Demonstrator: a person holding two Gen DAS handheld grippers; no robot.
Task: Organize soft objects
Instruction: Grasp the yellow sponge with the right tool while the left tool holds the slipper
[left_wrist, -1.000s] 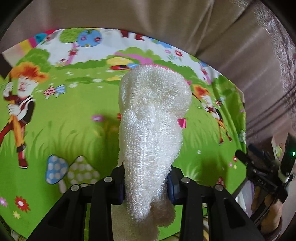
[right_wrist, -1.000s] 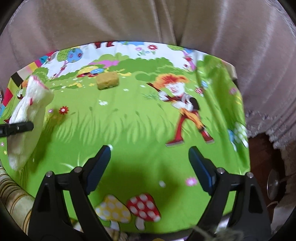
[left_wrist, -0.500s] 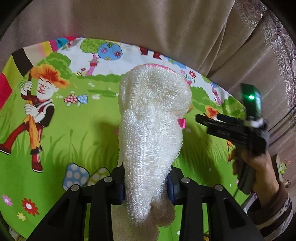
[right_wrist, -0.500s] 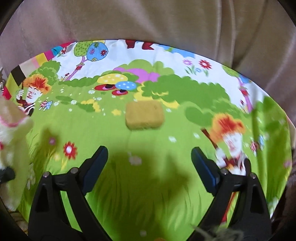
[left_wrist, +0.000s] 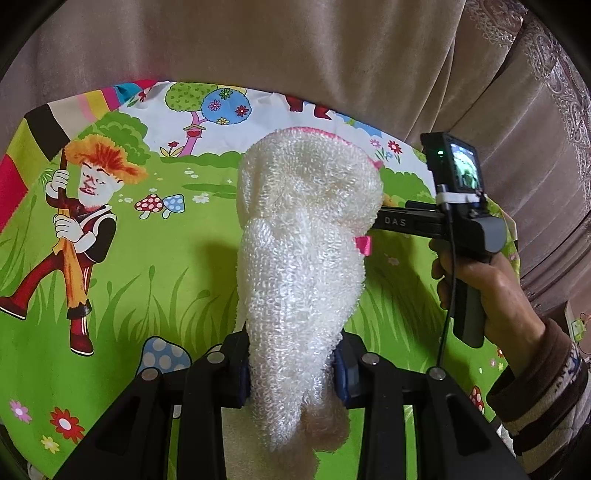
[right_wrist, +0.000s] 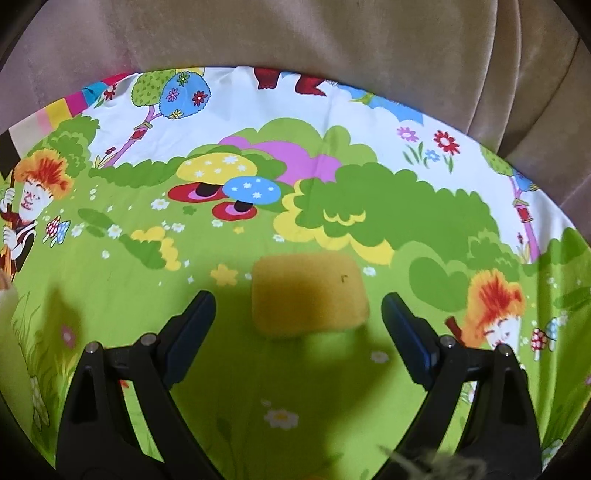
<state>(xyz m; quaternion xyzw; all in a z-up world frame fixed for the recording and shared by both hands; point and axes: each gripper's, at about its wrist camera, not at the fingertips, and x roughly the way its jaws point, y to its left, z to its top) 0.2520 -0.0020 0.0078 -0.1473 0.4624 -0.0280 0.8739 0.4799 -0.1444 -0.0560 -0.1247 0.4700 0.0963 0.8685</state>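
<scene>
My left gripper (left_wrist: 291, 369) is clamped on a white fluffy cloth (left_wrist: 303, 236). My right gripper (right_wrist: 299, 325) stands apart around a yellow sponge (right_wrist: 308, 293) mid-tabletop (right_wrist: 110, 280).

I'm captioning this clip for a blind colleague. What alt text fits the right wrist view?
Open right tongs hover over a yellow sponge lying on a bright cartoon-print tablecloth, the sponge between the spread tips but untouched. Beige curtains hang behind the table.

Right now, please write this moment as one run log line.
left hand-held gripper: shut on white fluffy cloth | right hand-held gripper: open, above yellow sponge | sponge: on cartoon tablecloth
</scene>
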